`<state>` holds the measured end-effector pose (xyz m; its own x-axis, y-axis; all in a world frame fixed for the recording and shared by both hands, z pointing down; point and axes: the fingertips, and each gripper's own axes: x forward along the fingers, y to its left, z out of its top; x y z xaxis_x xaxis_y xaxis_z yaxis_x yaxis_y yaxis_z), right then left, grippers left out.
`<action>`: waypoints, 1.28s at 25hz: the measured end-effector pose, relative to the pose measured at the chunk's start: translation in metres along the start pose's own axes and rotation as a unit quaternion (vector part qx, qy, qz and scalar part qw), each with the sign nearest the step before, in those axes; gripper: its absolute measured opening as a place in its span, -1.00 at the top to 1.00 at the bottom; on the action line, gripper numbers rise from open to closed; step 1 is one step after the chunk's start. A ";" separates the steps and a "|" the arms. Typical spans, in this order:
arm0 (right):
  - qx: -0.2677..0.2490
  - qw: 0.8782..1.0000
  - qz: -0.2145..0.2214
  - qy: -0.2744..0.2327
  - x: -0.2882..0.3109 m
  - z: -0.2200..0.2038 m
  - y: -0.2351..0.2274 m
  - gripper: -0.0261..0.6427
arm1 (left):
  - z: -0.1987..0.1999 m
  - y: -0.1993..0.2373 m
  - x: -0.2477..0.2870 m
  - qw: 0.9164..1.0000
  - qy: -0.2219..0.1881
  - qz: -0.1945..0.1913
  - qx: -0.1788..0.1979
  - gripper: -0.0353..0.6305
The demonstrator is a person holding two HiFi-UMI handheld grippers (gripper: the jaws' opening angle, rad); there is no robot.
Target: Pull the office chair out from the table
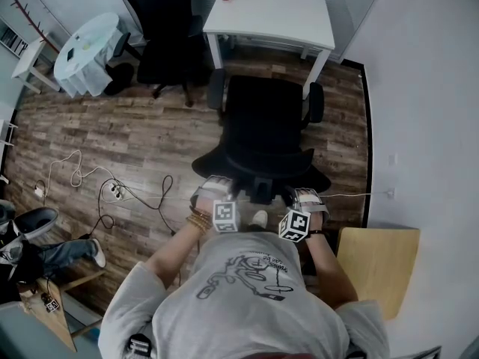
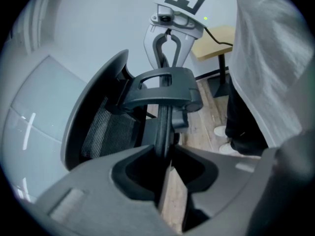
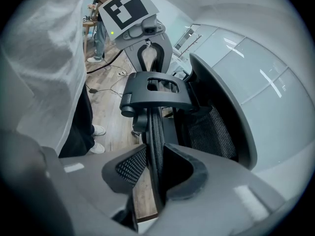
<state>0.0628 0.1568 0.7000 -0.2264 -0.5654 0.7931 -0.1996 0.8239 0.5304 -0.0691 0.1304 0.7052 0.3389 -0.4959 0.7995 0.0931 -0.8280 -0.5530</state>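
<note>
The black office chair (image 1: 262,126) stands on the wood floor just in front of the white table (image 1: 273,17), its back turned to me. In the head view my left gripper (image 1: 217,187) and right gripper (image 1: 303,198) sit side by side at the top of the chair's back. In the left gripper view the jaws (image 2: 165,156) are shut on the thin black rim of the headrest (image 2: 162,90). The right gripper's jaws (image 3: 156,163) pinch the same headrest (image 3: 157,95) from its other end. Each view shows the opposite gripper at the far end.
A second black chair (image 1: 161,28) stands at the back left beside a round covered table (image 1: 86,47). Cables (image 1: 112,189) trail over the floor at the left. A wooden seat (image 1: 382,264) is close at my right, by the white wall. A seated person's legs (image 1: 45,253) show at the left.
</note>
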 end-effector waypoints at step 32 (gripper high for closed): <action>0.402 0.825 -0.028 -0.396 -0.196 0.133 -0.138 0.90 | 0.091 0.152 -0.210 0.798 -0.402 0.083 -0.440 0.88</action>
<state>0.0076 0.1490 0.4310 -0.6841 -0.7114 0.1610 -0.7264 0.6844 -0.0629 -0.0409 0.1325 0.4323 0.8034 -0.5818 0.1270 -0.5891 -0.8076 0.0267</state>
